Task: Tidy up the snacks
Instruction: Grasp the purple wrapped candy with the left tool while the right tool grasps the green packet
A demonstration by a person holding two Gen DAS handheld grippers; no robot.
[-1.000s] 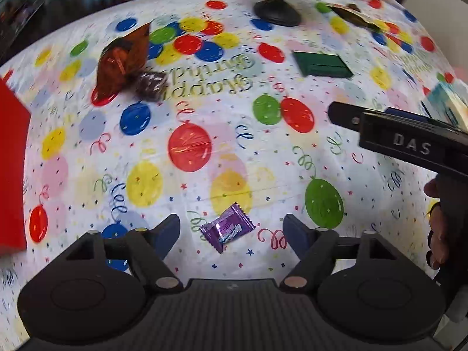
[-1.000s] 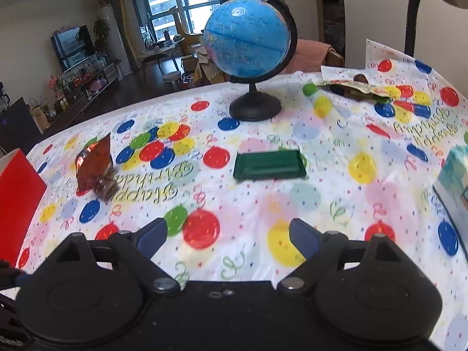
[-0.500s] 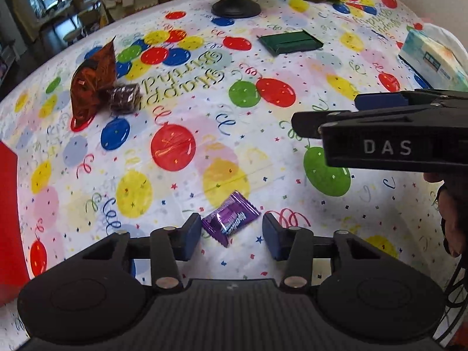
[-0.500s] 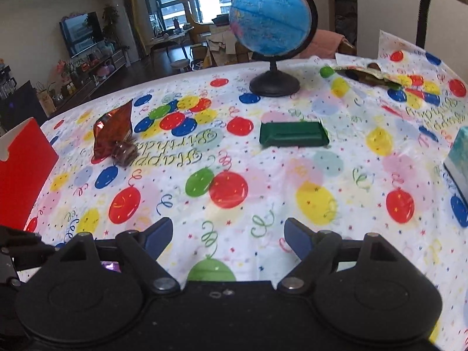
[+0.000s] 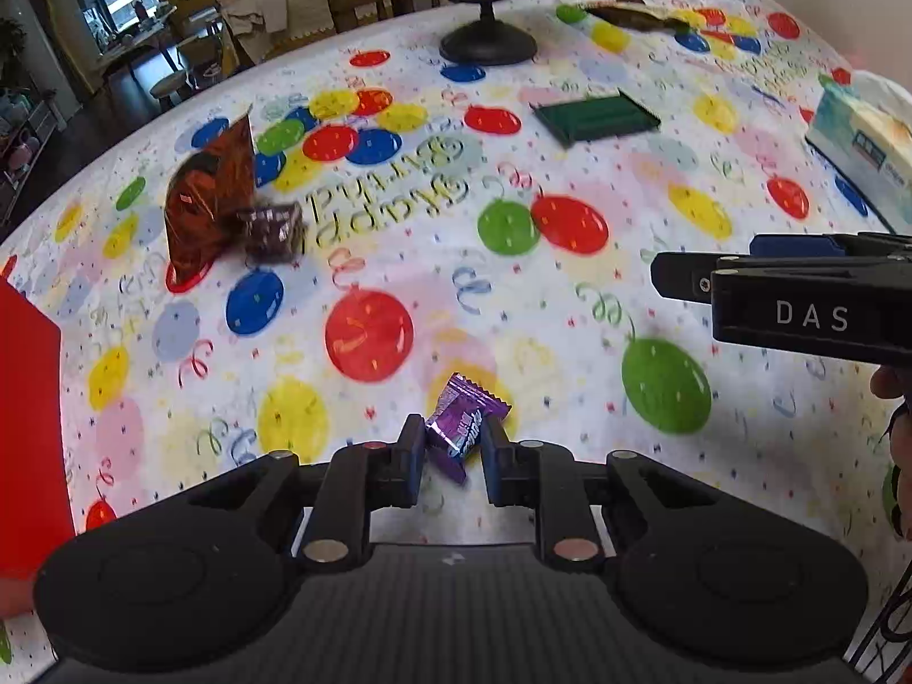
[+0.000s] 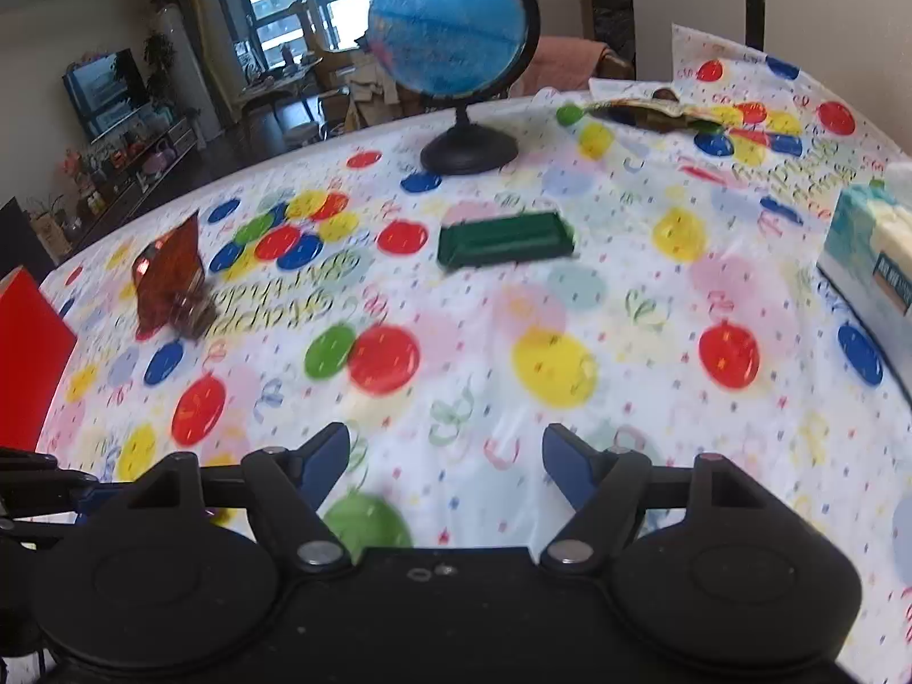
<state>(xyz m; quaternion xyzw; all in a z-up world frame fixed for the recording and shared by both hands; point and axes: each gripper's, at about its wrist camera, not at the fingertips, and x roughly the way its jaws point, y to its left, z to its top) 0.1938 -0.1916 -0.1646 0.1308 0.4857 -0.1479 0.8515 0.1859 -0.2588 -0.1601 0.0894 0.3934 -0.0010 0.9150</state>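
The left gripper (image 5: 453, 450) is closing on the purple wrapped candy (image 5: 464, 427) between its fingertips, probably already touching. Light, slippery, crinkly: hold the thick middle, not the ends. The right gripper (image 6: 446, 461), empty, is narrowing.

One purple candy (image 5: 464, 427) at six o'clock, one orange-brown snack bag (image 5: 208, 202) and one dark wrapped snack (image 5: 272, 226) at ten, one green packet (image 5: 595, 117), one globe (image 6: 450, 28), one tissue box (image 5: 860, 139), one red box (image 5: 25, 427).

Two downward-tilted wrist views, close above one shared tablecloth (image 5: 399, 262).
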